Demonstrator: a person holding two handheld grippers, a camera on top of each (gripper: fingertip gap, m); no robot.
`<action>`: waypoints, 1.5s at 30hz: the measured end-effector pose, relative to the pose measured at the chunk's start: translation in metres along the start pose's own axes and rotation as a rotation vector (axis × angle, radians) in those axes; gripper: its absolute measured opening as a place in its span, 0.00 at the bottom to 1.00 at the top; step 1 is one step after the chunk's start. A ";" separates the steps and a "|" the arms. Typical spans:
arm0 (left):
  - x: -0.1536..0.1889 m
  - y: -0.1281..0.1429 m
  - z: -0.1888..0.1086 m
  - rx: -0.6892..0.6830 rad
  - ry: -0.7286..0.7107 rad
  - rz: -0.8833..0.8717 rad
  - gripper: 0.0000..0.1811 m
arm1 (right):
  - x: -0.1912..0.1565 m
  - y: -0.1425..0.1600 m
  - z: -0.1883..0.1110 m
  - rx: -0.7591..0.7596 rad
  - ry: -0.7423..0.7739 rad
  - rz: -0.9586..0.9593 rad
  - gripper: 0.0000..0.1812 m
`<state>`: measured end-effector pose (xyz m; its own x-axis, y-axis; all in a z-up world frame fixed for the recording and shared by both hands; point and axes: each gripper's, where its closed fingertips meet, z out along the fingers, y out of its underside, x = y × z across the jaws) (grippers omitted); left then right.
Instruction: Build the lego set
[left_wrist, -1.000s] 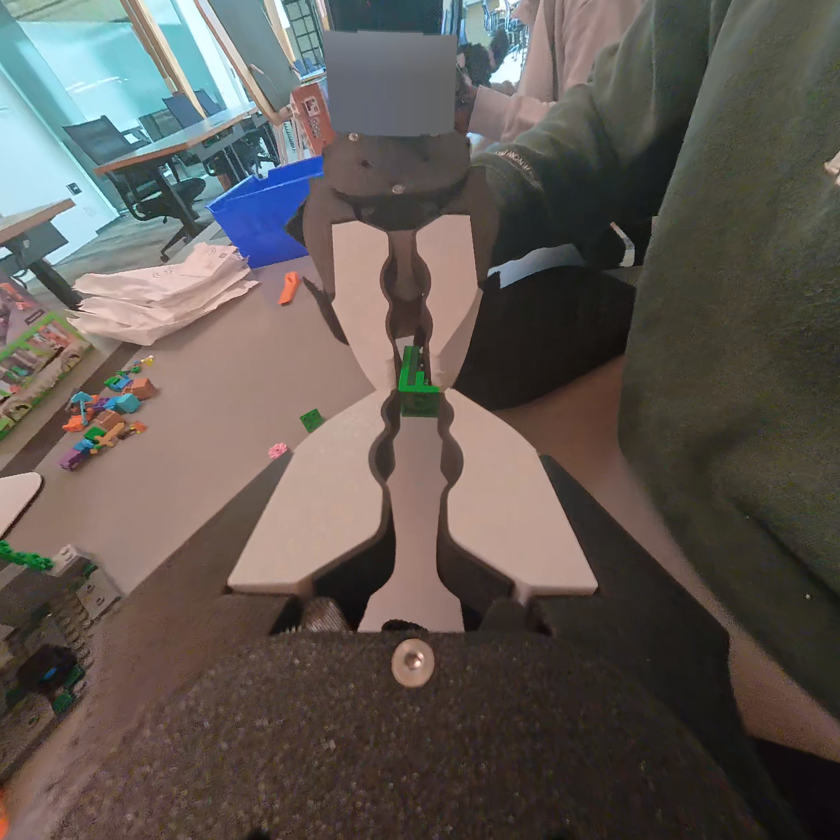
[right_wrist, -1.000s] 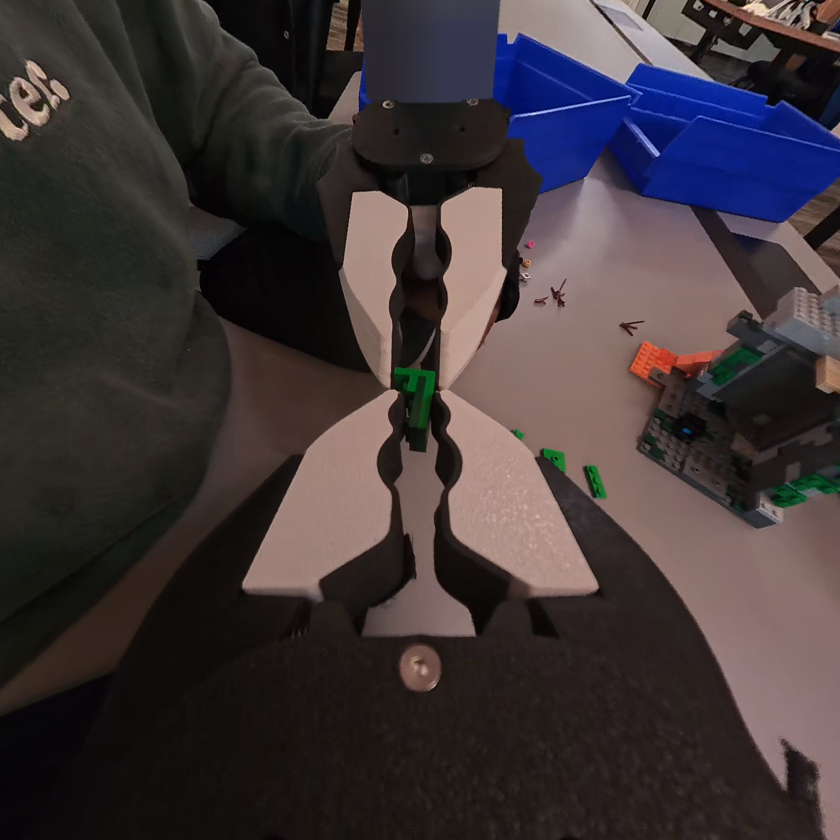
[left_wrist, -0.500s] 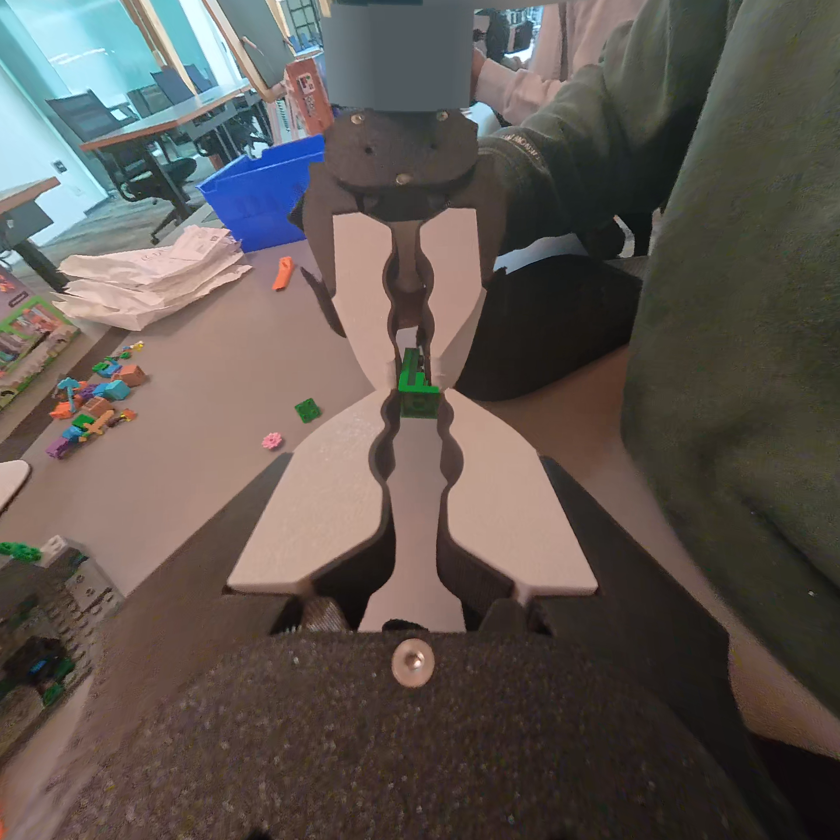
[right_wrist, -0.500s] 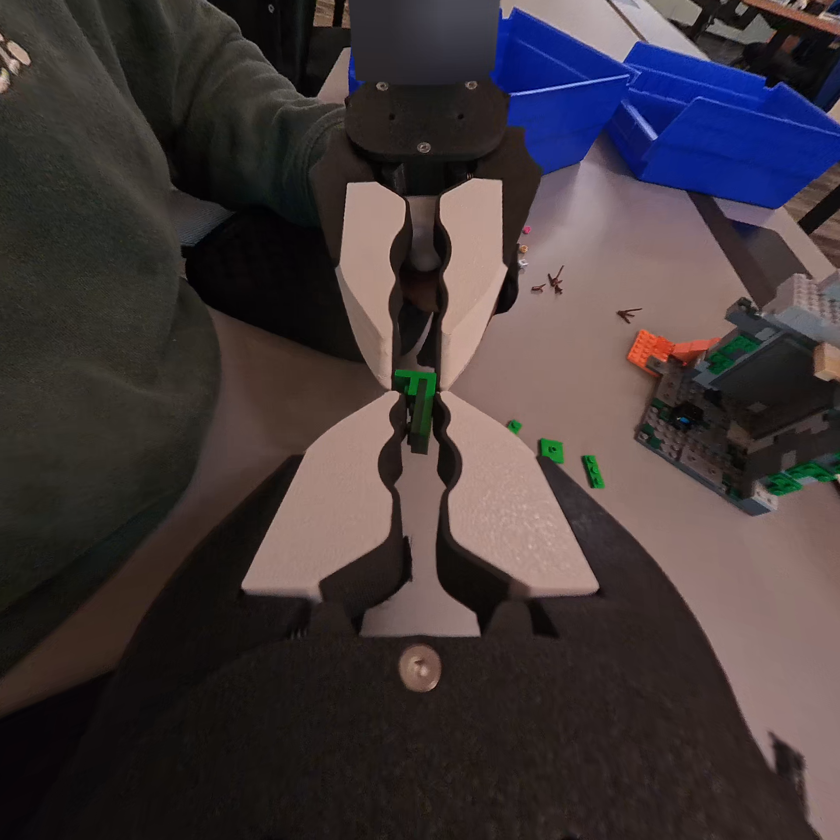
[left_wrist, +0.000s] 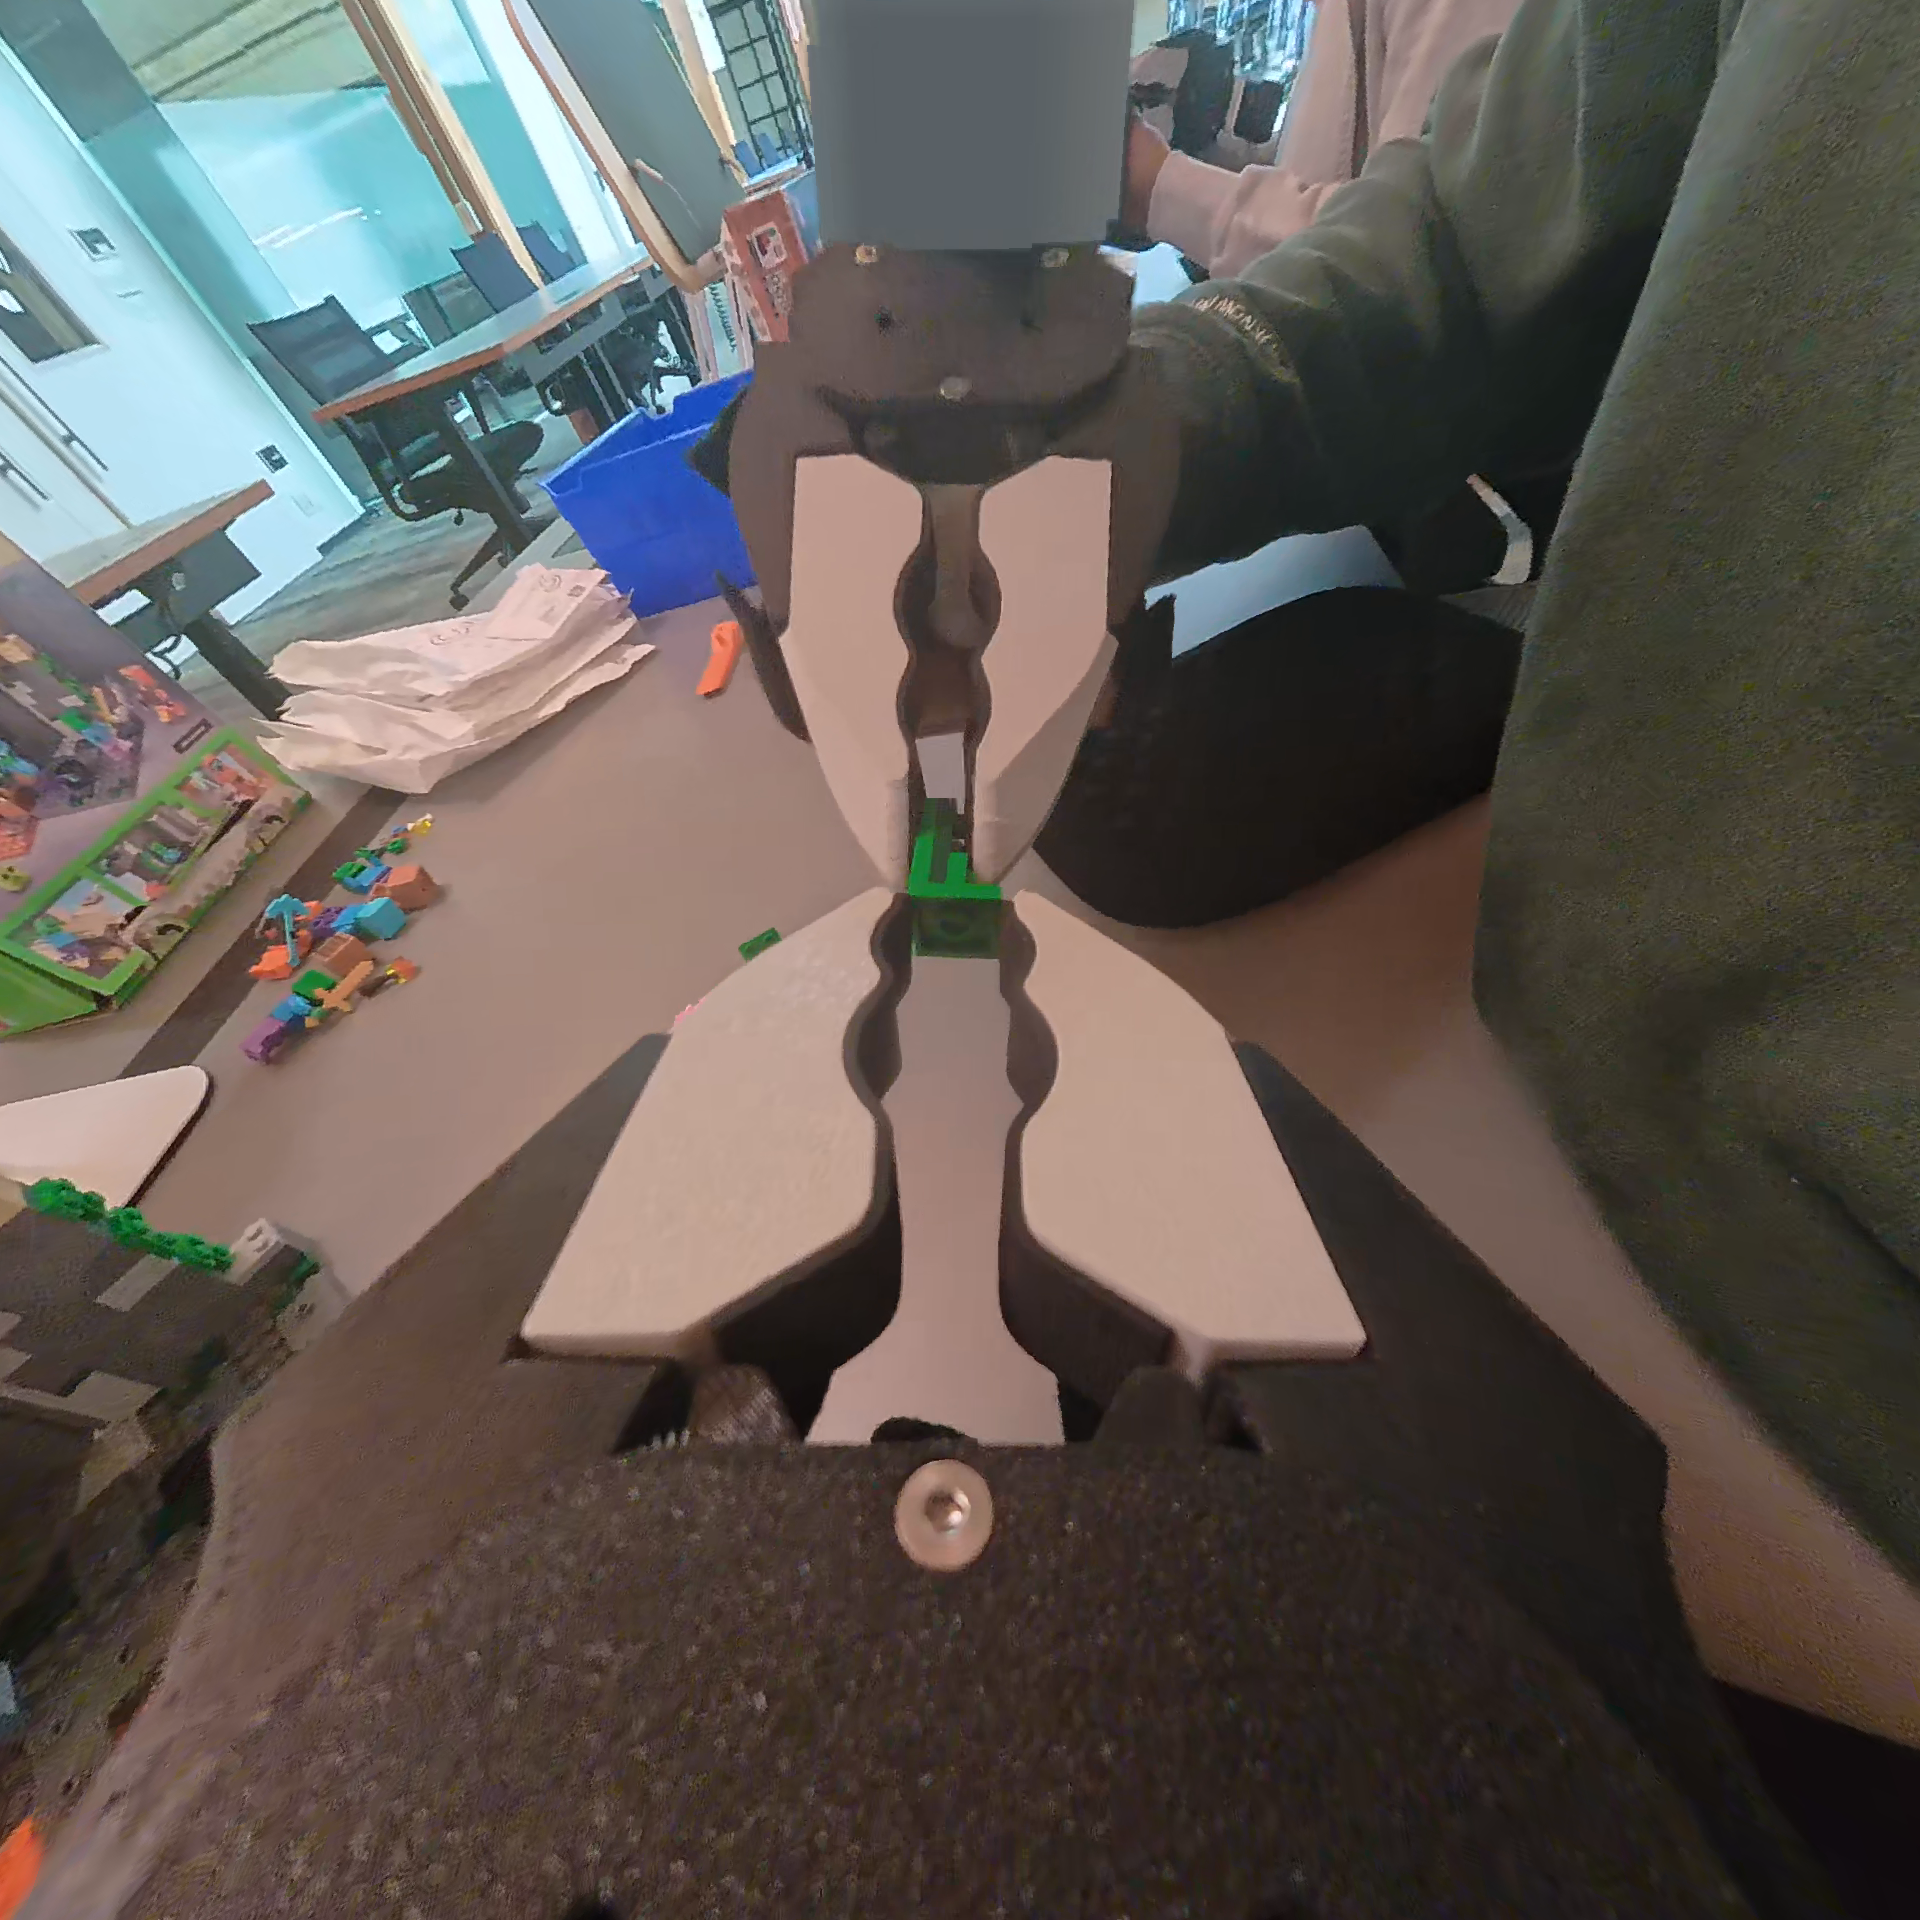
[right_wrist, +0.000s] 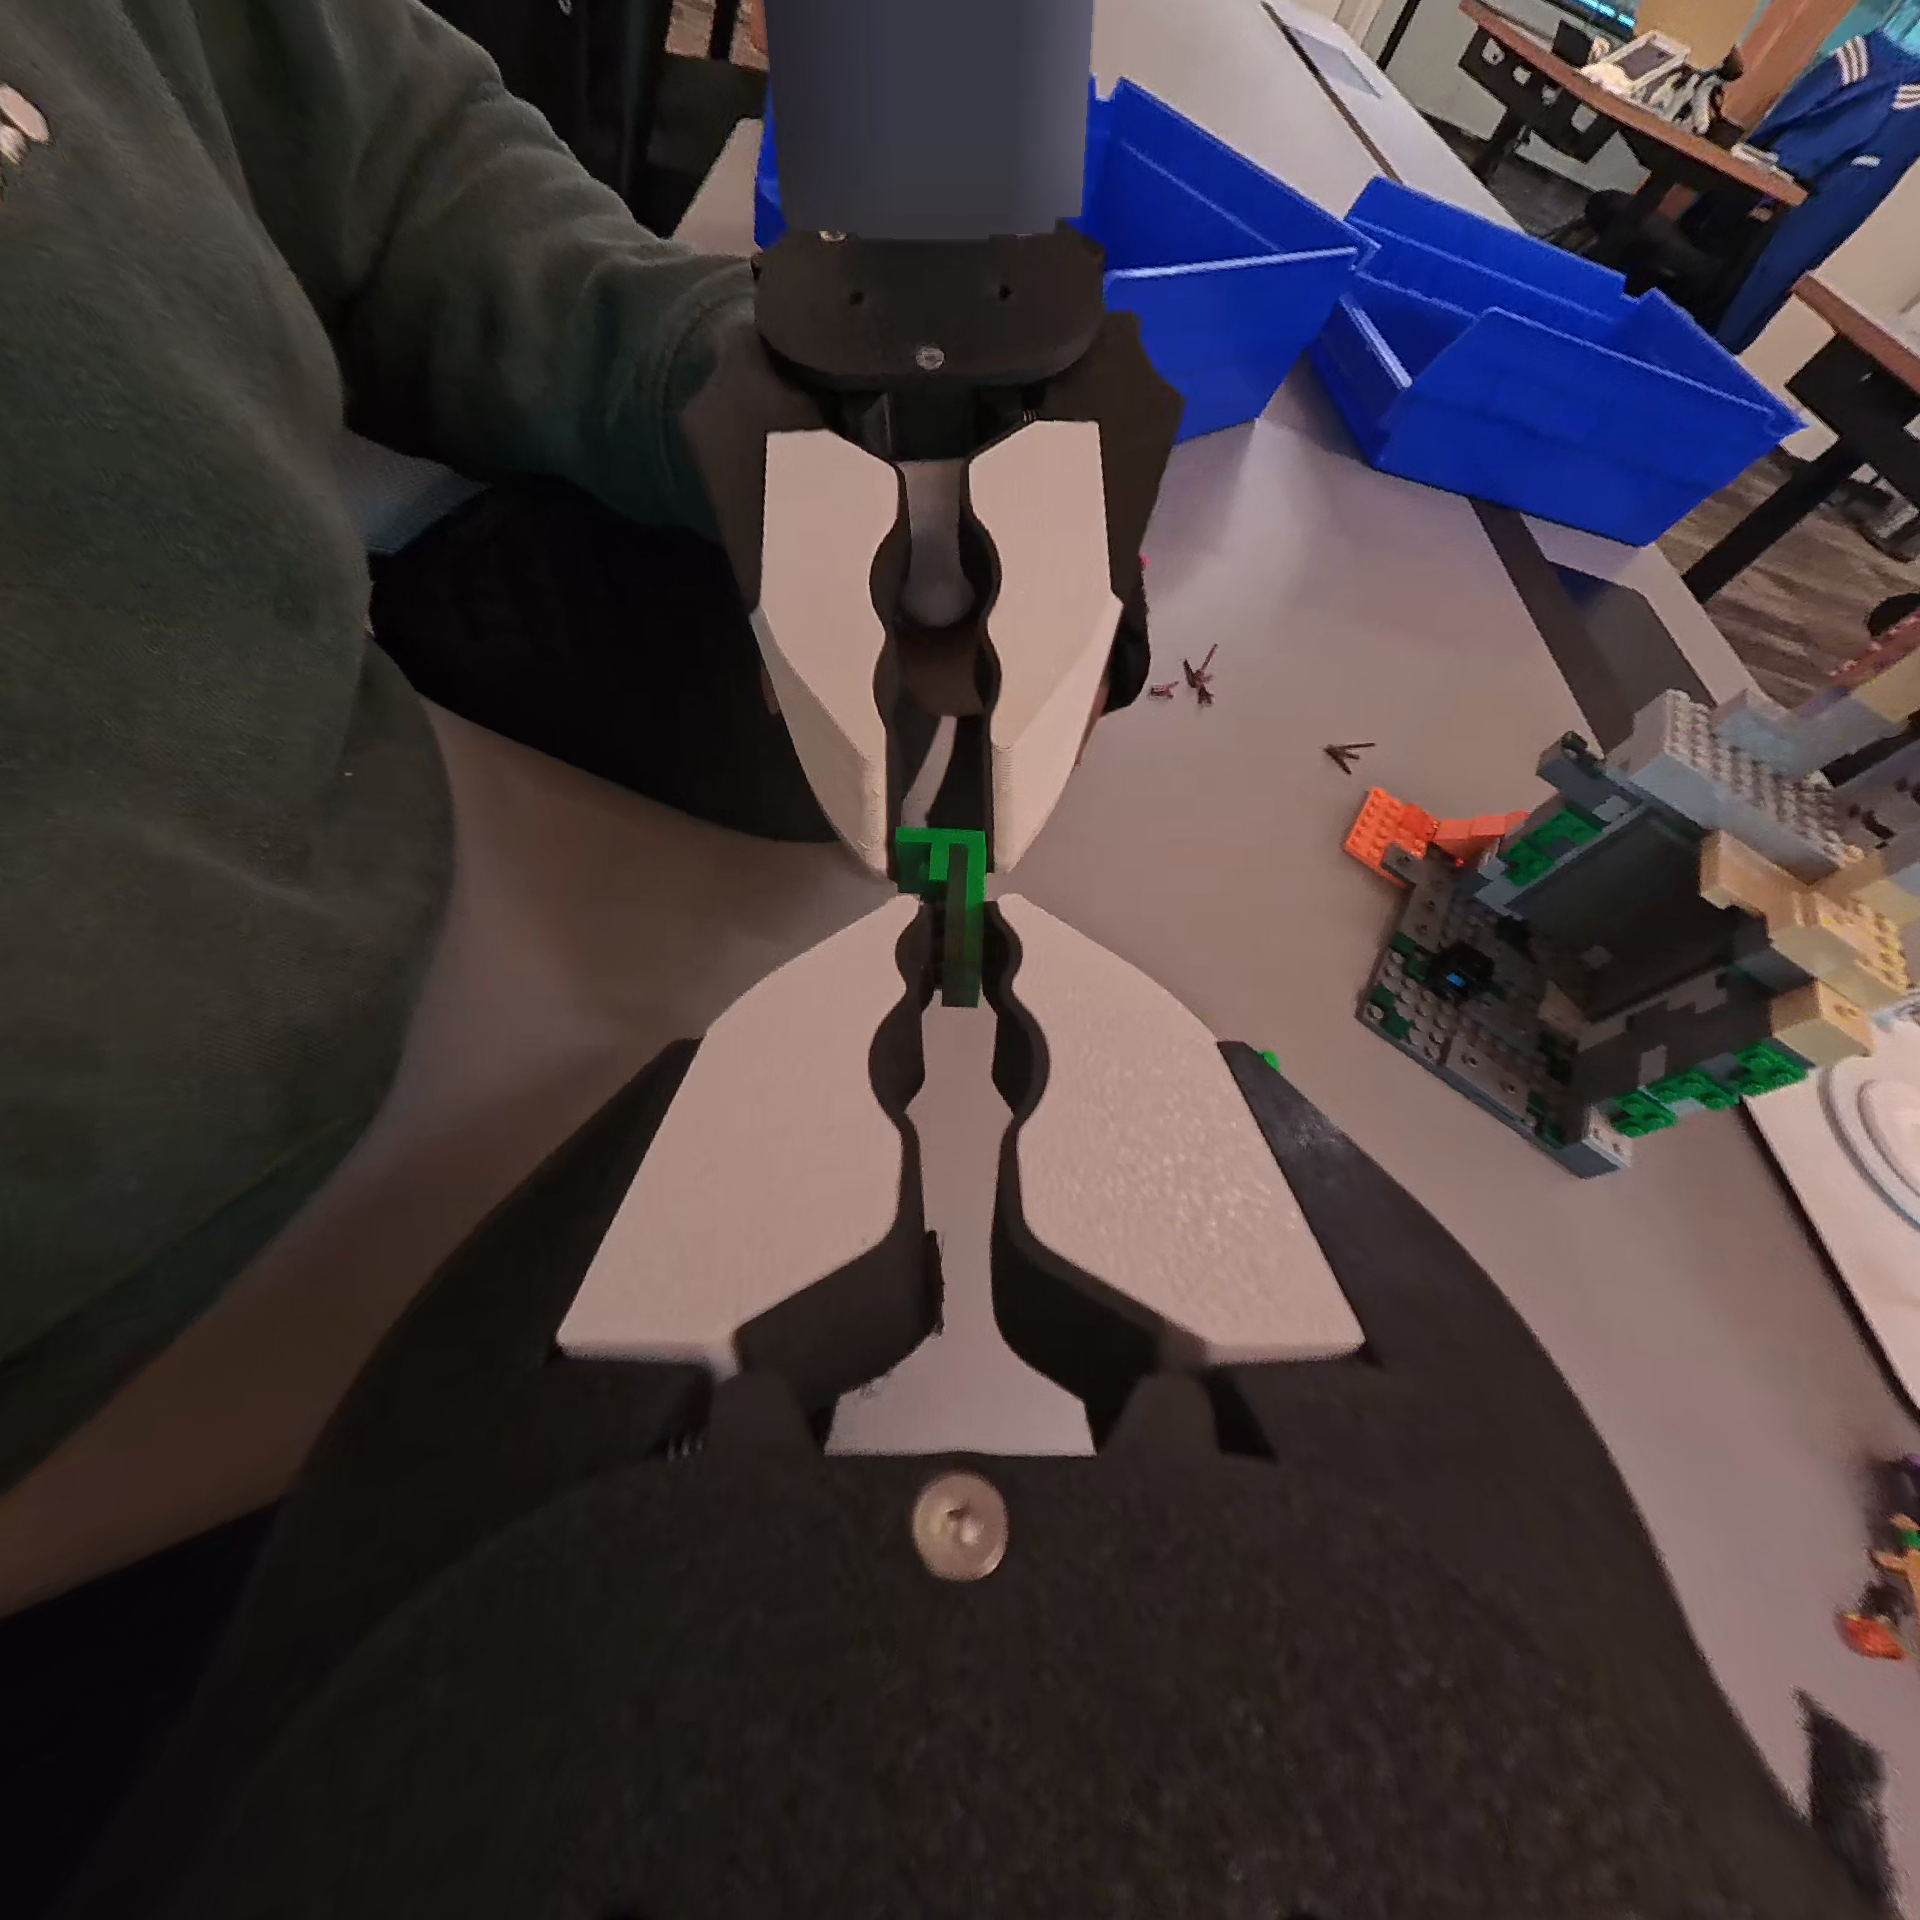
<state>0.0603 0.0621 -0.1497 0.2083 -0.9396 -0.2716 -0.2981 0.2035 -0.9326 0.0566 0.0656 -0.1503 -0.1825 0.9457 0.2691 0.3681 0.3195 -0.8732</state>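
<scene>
Left gripper and right gripper both pinch green bricks, tip to tip; seemingly half-seated. Any skew, one pops loose.

Bright green lego piece; white fingers on black bodies; blue bins; grey table; orange plate; dark green sleeve.

**Two wrist cameras, face to face**

Each camera sits close behind its own gripper, looking forward along the fingers, slightly down over the grey table. The views face each other: the left gripper meets the right gripper tip to tip. Both views share the green brick piece, the table and the grey model.
</scene>
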 end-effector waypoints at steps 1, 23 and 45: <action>0.001 -0.002 0.000 0.017 0.005 0.003 0.09 | -0.001 -0.001 -0.001 0.012 -0.007 -0.003 0.04; 0.012 0.009 0.005 -0.052 0.069 -0.015 0.09 | -0.010 0.002 0.005 -0.003 -0.057 -0.012 0.04; 0.018 0.010 0.006 -0.057 0.110 -0.038 0.09 | -0.016 0.005 0.004 0.021 -0.103 -0.007 0.05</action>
<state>0.0667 0.0489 -0.1652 0.1178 -0.9716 -0.2055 -0.3454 0.1539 -0.9258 0.0577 0.0517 -0.1602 -0.2781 0.9319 0.2328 0.3472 0.3235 -0.8802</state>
